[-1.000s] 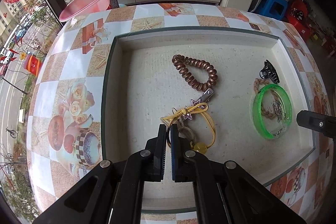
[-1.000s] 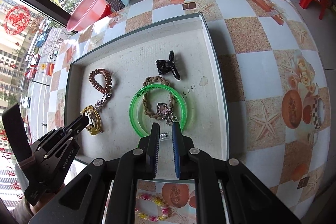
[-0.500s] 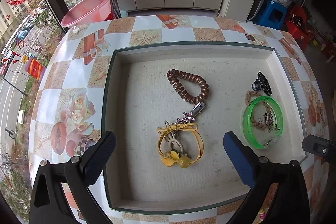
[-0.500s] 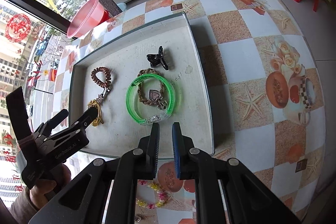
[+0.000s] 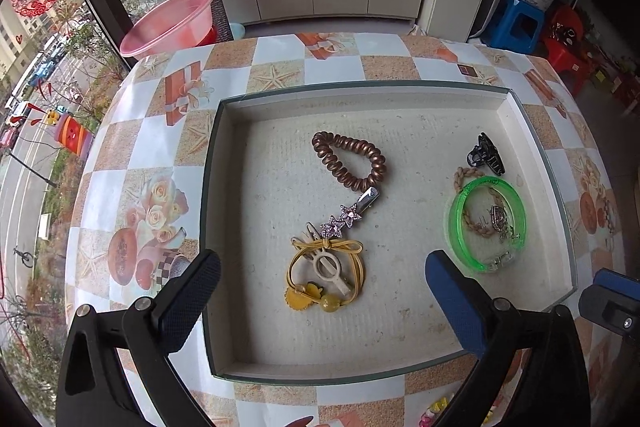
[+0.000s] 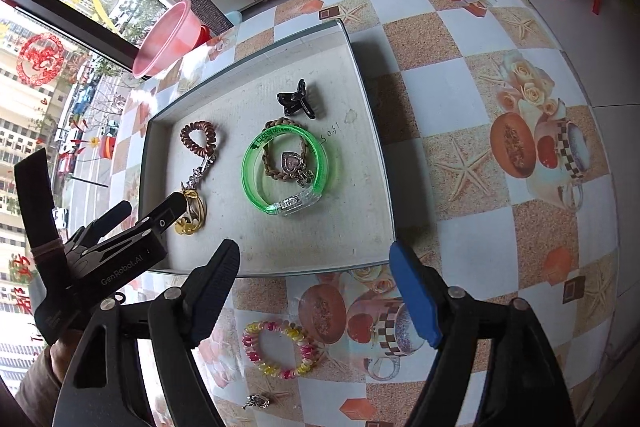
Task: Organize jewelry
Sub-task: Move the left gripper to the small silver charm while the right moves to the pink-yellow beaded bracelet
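Jewelry is sorted by kind in the tray (image 5: 224, 235): hair stuff on the left, w/ brown coil tie (image 5: 348, 161), star clip (image 5: 352, 213) and yellow tie (image 5: 326, 273) in a line; green bangle (image 6: 290, 167) on the right, ringing a braided bracelet and heart charm, black claw clip (image 6: 296, 99) just beyond. Pink-yellow bead bracelet (image 6: 280, 349) lies outside on the table, prob. next.

Left gripper (image 5: 322, 301): jaws wide apart, empty, above yellow tie. Right gripper (image 6: 314, 291): jaws just opened, nothing between, over near tray edge.

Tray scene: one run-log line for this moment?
left gripper: open, empty | right gripper: jaws just opened, empty | tray: green bangle, black claw clip inside | beaded bracelet: outside tray
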Available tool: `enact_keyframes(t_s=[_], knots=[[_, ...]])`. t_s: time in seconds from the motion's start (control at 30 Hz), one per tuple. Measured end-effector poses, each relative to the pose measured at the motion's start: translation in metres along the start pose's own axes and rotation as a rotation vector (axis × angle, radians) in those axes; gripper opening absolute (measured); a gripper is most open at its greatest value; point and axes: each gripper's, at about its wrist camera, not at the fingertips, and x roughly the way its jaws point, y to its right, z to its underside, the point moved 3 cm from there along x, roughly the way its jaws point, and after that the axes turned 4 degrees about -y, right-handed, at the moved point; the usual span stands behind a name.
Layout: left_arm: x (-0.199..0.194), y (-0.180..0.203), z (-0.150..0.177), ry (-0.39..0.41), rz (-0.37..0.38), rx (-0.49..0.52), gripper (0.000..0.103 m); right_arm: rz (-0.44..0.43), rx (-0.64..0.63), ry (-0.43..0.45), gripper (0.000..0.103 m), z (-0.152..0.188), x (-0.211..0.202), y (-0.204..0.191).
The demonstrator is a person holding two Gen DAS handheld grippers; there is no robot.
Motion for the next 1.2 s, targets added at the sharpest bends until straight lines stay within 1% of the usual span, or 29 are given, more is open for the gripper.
enact_keyframes(t_s=[0.1,0.2,0.3,0.43,0.53,0.67,0.83,1.0,1.2], knots=[[-0.012,0.000,0.005,0.027,-0.030,0.012,0.103,-0.002,-0.006,0.007,0.082,0.004,-0.004,-0.002],[-0.021,0.001,0.011,0.028,-0.068,0.021,0.103,0.003,-0.009,0.012,0.083,0.010,-0.007,-0.002],[-0.028,-0.001,0.021,0.018,-0.048,0.011,0.103,0.009,-0.004,0.023,0.085,0.017,-0.011,0.000],[-0.038,-0.002,0.039,0.004,-0.046,0.016,0.103,0.024,-0.004,0.073,0.085,0.029,-0.021,0.000],[-0.045,-0.002,0.053,-0.010,-0.009,0.019,0.103,0.051,-0.018,0.108,0.086,0.037,-0.029,-0.002],[-0.056,-0.003,0.074,-0.022,0.005,0.014,0.103,0.066,-0.016,0.118,0.086,0.050,-0.038,-0.003],[-0.066,-0.002,0.106,-0.035,0.018,0.030,0.103,0.053,0.012,0.097,0.086,0.071,-0.048,0.000],[-0.067,-0.004,0.140,-0.075,0.039,0.016,0.103,0.084,0.008,0.029,0.086,0.097,-0.048,0.004],[-0.066,-0.005,0.173,-0.112,0.044,0.009,0.103,0.082,0.038,-0.042,0.086,0.131,-0.041,0.012]])
